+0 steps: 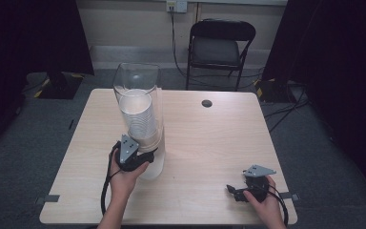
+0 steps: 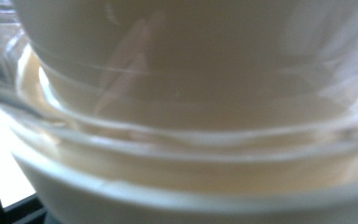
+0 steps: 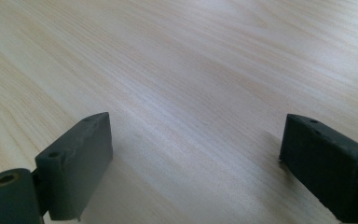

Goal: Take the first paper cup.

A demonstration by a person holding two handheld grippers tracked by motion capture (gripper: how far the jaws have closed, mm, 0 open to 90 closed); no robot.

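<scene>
High view: a clear dispenser tube [image 1: 140, 112] holding a stack of paper cups [image 1: 138, 117] stood at about 10 o'clock from the table [image 1: 205, 152] centre. The left gripper [image 1: 145, 156] was clamped on its base; the right gripper [image 1: 236, 192] rested at 5 o'clock.

Left gripper view: blurred tube wall [image 2: 182, 140] and cups [image 2: 191, 51] pressed close.

Right gripper view: the right gripper [image 3: 193, 163] had its jaws well apart over bare table [image 3: 182, 70].

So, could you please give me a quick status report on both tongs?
Left tongs shut on tall clear plastic cylinder holding stacked white paper cups. Right tongs open, empty, over light wooden table. Nothing in the way.
</scene>
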